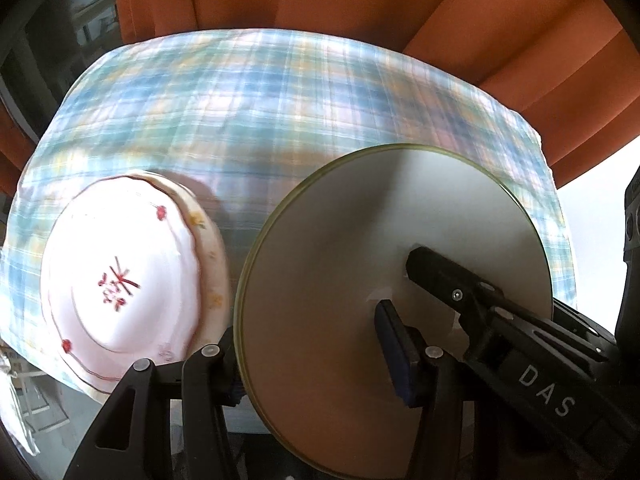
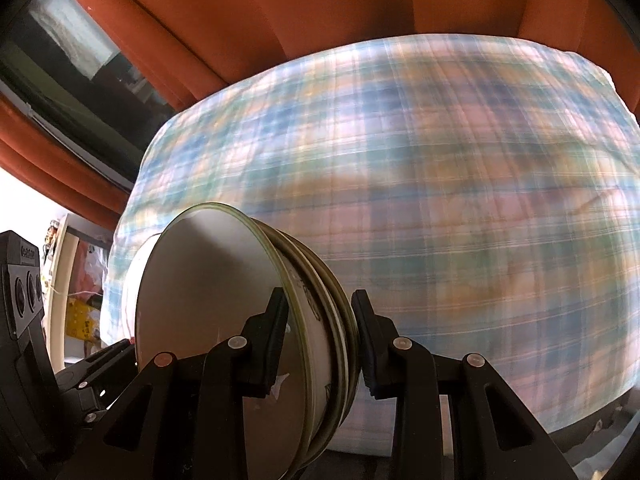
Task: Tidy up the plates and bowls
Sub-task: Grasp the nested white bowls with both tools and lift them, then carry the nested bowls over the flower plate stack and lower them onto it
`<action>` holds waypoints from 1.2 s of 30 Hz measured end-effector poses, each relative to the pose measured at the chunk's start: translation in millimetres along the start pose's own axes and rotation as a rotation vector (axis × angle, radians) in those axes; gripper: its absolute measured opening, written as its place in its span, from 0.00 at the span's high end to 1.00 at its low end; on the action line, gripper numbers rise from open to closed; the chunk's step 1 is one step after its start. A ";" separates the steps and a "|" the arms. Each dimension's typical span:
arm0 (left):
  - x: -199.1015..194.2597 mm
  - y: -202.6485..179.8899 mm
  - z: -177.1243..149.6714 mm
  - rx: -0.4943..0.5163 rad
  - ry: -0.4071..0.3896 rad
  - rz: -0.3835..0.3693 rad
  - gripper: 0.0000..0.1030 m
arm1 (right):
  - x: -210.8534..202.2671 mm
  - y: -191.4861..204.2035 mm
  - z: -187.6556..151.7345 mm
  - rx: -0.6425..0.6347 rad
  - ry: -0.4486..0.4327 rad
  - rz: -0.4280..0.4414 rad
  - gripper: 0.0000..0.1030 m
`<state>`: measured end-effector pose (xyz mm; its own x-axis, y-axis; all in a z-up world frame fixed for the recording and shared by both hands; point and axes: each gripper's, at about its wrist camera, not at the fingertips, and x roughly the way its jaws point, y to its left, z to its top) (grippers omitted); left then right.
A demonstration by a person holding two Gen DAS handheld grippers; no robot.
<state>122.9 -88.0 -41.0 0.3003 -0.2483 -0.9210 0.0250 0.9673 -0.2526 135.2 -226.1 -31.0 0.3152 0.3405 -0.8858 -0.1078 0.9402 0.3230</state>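
A stack of green-rimmed bowls, seen as a grey disc [image 1: 384, 264], is held on edge above the plaid tablecloth [image 1: 280, 92]. My left gripper [image 1: 308, 356] is shut on its rim, one finger on each side. My right gripper [image 2: 320, 344] is shut on the same nested stack [image 2: 216, 292], and its finger [image 1: 452, 280] reaches across the disc in the left wrist view. A white floral plate [image 1: 120, 276] lies on a second floral plate at the table's left, beside the stack.
An orange sofa [image 1: 320, 0] stands behind the cloth-covered table [image 2: 440, 160]. A dark window [image 2: 80, 60] is at the left. The other gripper's camera body [image 2: 24, 280] shows at the left edge.
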 end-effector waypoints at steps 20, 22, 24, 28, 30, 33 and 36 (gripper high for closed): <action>-53.8 111.6 6.7 0.079 -0.063 -0.038 0.48 | 12.7 121.8 -9.8 0.037 -0.080 -0.037 0.65; -56.1 120.4 7.8 0.075 -0.065 -0.043 0.48 | 15.9 134.3 -10.6 0.032 -0.082 -0.043 0.65; -57.6 131.0 8.3 0.071 -0.066 -0.048 0.48 | 19.7 143.9 -10.4 0.027 -0.083 -0.048 0.65; -56.9 147.1 8.3 0.067 -0.051 -0.055 0.48 | 28.5 161.5 -11.5 0.026 -0.075 -0.060 0.65; -55.4 155.0 8.0 0.066 -0.037 -0.057 0.48 | 34.1 168.1 -13.6 0.032 -0.062 -0.065 0.65; -52.0 164.9 6.6 0.060 -0.016 -0.066 0.48 | 42.2 176.4 -16.8 0.040 -0.040 -0.075 0.65; -47.0 175.0 5.1 0.051 0.007 -0.077 0.48 | 50.0 184.0 -18.2 0.043 -0.016 -0.092 0.65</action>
<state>118.0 93.2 -40.3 0.2889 -0.3226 -0.9014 0.0968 0.9465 -0.3077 113.9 -36.0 -21.9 0.3374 0.2518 -0.9071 -0.0367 0.9663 0.2546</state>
